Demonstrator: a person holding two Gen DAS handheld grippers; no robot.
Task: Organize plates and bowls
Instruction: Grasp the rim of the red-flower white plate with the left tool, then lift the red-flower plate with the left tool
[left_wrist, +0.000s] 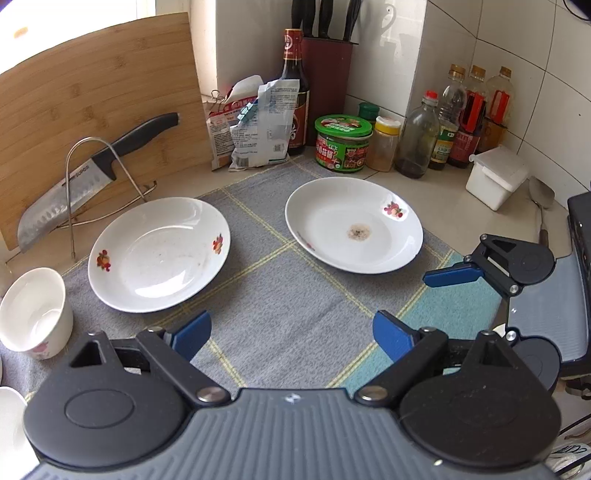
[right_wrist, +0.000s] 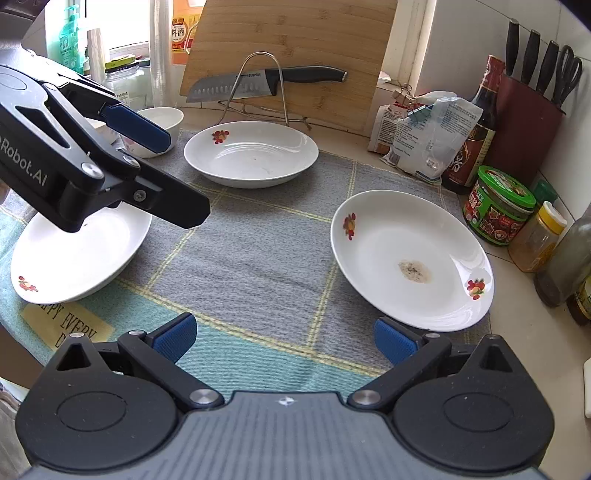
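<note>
**Both tongs wide, nothing held**

Your left tongs (left_wrist: 291, 334) and right tongs (right_wrist: 284, 338) hover wide over the cloth (left_wrist: 280, 295). Left to right: bowl (left_wrist: 35, 314), clean plate (left_wrist: 159, 254), stained plate (left_wrist: 354, 225), apart, probably waiting for stacking.

Black linkages, blue ribbed fingers (right_wrist: 173, 338), silver screws.

Open cloth (right_wrist: 258, 251) lane between plates (right_wrist: 410, 258) (right_wrist: 251, 153), jars (right_wrist: 498, 205) and bottles (left_wrist: 450, 118) crowding the right.
</note>
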